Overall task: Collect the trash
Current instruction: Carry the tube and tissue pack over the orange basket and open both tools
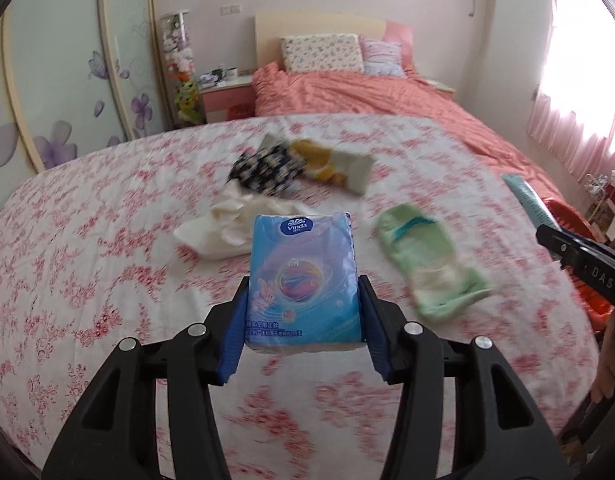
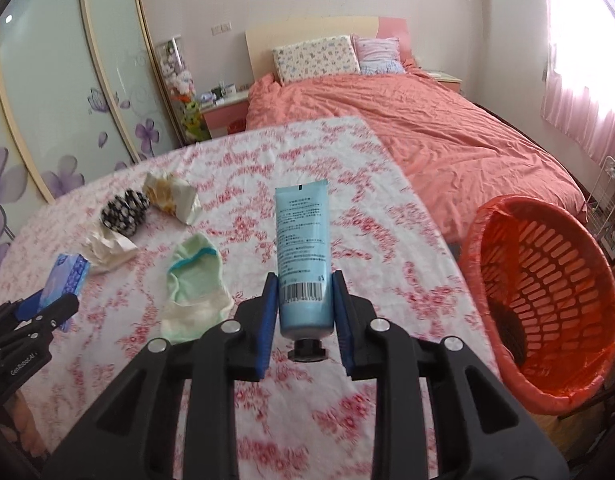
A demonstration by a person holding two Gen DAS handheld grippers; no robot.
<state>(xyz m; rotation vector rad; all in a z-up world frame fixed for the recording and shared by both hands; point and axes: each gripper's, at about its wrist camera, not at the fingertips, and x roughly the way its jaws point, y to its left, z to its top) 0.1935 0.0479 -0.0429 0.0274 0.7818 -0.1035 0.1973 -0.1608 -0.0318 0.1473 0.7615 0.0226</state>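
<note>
Left wrist view: left gripper [image 1: 303, 308] at lower centre, blue pads clamped on the sides of a blue tissue pack [image 1: 303, 276], pack held upright above the floral-sheeted surface [image 1: 87, 260]. Behind the pack, crumpled white tissue [image 1: 215, 228]; farther up, a black-and-white sock [image 1: 267, 170] touching a yellow-and-white sock [image 1: 335, 166]; to the right, a pale green sock [image 1: 427, 260] lying flat. Right gripper at right edge, carrying the tube's flat end toward upper right. Right wrist view: right gripper [image 2: 305, 308] at lower centre, pads clenched on a light blue tube [image 2: 303, 248], black cap pointing toward the camera, crimped end up, barcode visible. Orange basket [image 2: 547, 292] lined with an orange bag at right edge, just beside the surface, tilted toward the camera. Left gripper with tissue pack at lower left. Coral-covered bed [image 2: 427, 120] with two pillows in the upper half of both views.
</note>
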